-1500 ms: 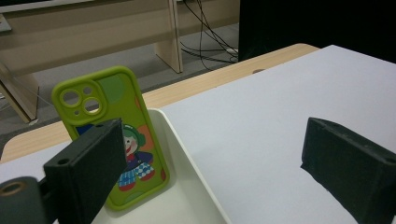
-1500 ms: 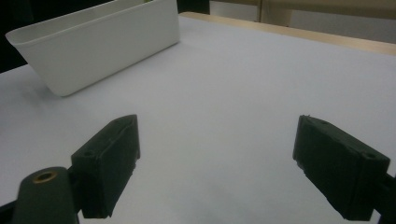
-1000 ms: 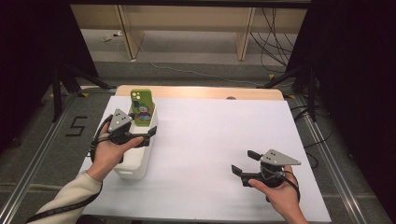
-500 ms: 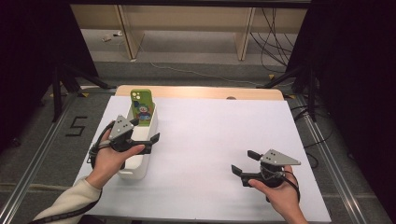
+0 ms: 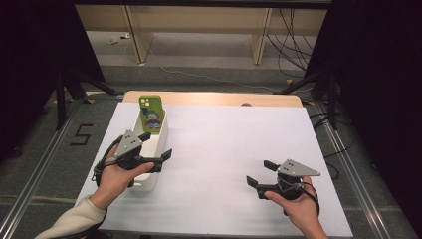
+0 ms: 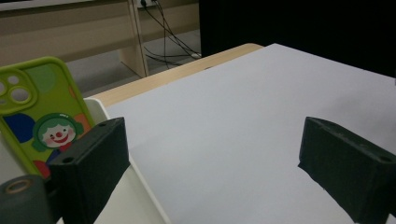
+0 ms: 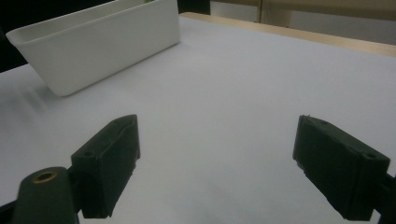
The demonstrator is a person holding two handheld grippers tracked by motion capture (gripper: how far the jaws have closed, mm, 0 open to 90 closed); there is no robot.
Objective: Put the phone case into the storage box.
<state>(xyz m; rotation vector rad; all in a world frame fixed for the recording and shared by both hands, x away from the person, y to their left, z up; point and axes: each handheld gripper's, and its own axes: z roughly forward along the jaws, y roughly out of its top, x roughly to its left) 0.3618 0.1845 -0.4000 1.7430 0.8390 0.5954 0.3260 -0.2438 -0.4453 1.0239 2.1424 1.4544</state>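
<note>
From above, my left claw [image 5: 158,145] hangs released over the near end of the white bin [image 5: 160,137] at centre left of the frame, holding nothing. The green phone case [image 5: 151,112] stands propped at the bin's far end, so I judge the placing done. My right claw [image 5: 262,174] rests low right on the table [image 5: 234,134], jaws apart and empty.

In the left gripper view, the phone case [image 6: 35,109] leans at the left edge, inside the bin wall [image 6: 100,109], apart from my jaws.

In the right gripper view, the bin [image 7: 100,42] sits upper left, well apart. Little seems left beyond drawing back.
</note>
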